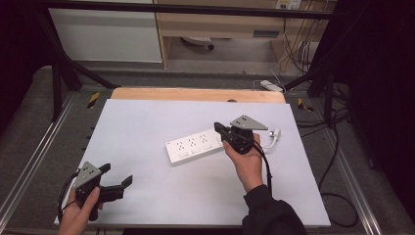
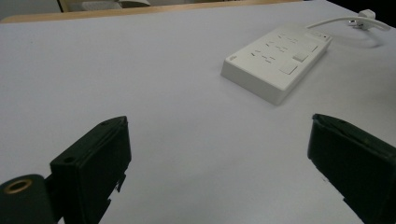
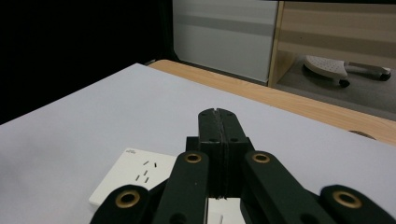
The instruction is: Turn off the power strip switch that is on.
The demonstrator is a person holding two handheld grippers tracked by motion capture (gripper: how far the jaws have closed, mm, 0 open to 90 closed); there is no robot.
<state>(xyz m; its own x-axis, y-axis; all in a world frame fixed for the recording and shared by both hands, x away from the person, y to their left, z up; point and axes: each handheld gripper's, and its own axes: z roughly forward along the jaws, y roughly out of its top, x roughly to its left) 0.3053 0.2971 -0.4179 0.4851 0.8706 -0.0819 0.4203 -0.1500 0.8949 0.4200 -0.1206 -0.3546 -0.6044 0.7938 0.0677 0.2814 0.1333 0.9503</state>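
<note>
**Two hand-held grippers, one power strip, white bench**

Starting at the near left corner of the bench (image 1: pixel 147 122): the left hand-held gripper (image 1: pixel 117 176) sits in the person's left hand (image 1: pixel 78 205), low over the white top. Its jaws are spread wide with nothing between them, and the left gripper view just has bare bench in the gap. It's well apart from everything else.

Moving toward the middle, a white power strip (image 1: pixel 193 146) lies flat on the bench, angled so its right end sits farther back. From the left gripper view you can make out its rows of sockets and a couple of buttons on top (image 2: pixel 275 60).

Over at the right end of the strip is the right hand-held gripper (image 1: pixel 219 127), held in the right hand (image 1: pixel 247 159). Its jaws are pressed together, empty, hovering right above the strip; can't tell if they touch it. A thin white cable (image 1: pixel 271 139) loops off just behind. Dark sleeve (image 1: pixel 271 215) at the bottom.
</note>
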